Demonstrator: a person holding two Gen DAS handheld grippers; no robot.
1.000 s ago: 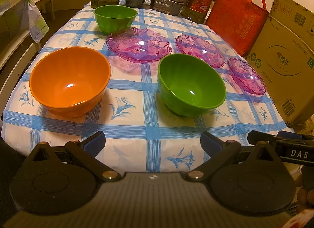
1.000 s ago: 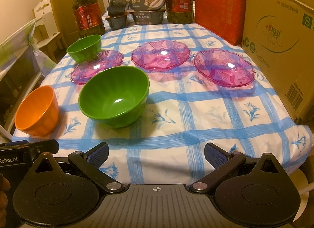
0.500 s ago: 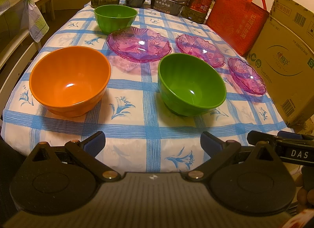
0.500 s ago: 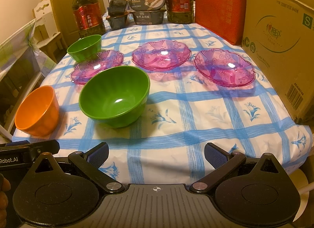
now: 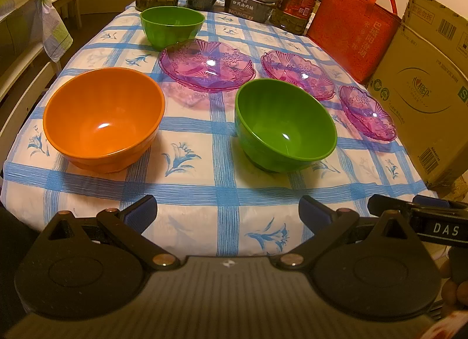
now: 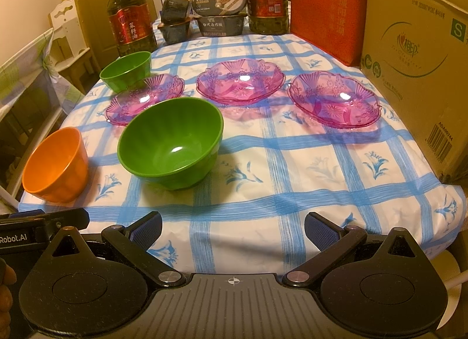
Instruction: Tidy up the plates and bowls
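Partly hidden: left plate behind green bowl.

The right gripper carries the letters "DAS". The left gripper carries "Robot.AI". The cardboard box shows a big "S" and the code "ADA00744". One food tray reads "NONGLU".

The tablecloth is white with blue checks and blue flowers. On it sit an orange bowl, two green bowls and three clear pink patterned plates. Beside the tablecloth stands a red bag.
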